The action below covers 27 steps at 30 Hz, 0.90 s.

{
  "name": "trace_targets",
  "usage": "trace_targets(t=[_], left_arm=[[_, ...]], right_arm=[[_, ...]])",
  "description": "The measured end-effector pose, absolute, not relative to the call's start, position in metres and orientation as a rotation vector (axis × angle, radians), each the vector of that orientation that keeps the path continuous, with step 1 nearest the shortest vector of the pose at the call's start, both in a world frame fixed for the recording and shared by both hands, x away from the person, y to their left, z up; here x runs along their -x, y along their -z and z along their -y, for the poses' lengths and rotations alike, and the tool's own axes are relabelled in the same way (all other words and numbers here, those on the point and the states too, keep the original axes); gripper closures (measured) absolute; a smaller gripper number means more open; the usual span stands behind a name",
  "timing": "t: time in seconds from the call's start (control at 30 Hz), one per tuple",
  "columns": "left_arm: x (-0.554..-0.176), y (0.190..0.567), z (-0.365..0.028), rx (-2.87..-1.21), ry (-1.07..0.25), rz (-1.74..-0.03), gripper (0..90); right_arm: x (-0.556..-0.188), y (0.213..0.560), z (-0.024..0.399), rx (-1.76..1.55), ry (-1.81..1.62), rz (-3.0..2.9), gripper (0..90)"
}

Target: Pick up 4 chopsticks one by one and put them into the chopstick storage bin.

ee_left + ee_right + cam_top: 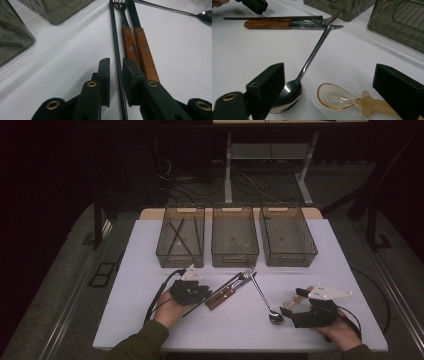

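High view – left claw (pixel 200 292): low on the white bench (pixel 150 320), tips at the near end of a thin black stick (pixel 220 290).
High view – cutlery: the stick lies slanted beside a wood-handled fork (pixel 230 289) and knife (pixel 226 295); a steel spoon (pixel 265 301) runs from the fork's tines toward the person.
High view – bins: three clear bins (pixel 235 237) in a row at the far side; the left one holds dark sticks.
High view – right claw (pixel 295 307): at the right edge, above an amber spoon (pixel 289 304).
Left gripper view – left claw (pixel 116 82): jaws drawn nearly together, the stick (pixel 115 37) running between them; whether the pads press it cannot be told.
Left gripper view – handles: fork (pixel 127 42) and knife (pixel 143 52) lie just right of the stick, side by side.
Right gripper view – right claw (pixel 332 90): spread wide, gripping nothing.
Right gripper view – spoons: the steel spoon's (pixel 292 93) bowl sits by the left jaw; the amber spoon (pixel 334 96) lies between the jaws.
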State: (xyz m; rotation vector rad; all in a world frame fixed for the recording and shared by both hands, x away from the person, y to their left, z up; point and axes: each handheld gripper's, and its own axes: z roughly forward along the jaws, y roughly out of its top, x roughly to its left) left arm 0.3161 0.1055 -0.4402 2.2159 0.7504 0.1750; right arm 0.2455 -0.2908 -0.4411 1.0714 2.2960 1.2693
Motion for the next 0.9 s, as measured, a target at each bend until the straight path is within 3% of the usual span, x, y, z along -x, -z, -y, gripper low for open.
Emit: trace_targets(t=[0.9], left_arm=[[-0.3187, 0.4475, -0.0976, -2.255, -0.150, -0.743, 81.7]], right_arm=[[-0.2458, 0.4412, 0.2910, -1.071, -1.268, -2.296, 10.4]])
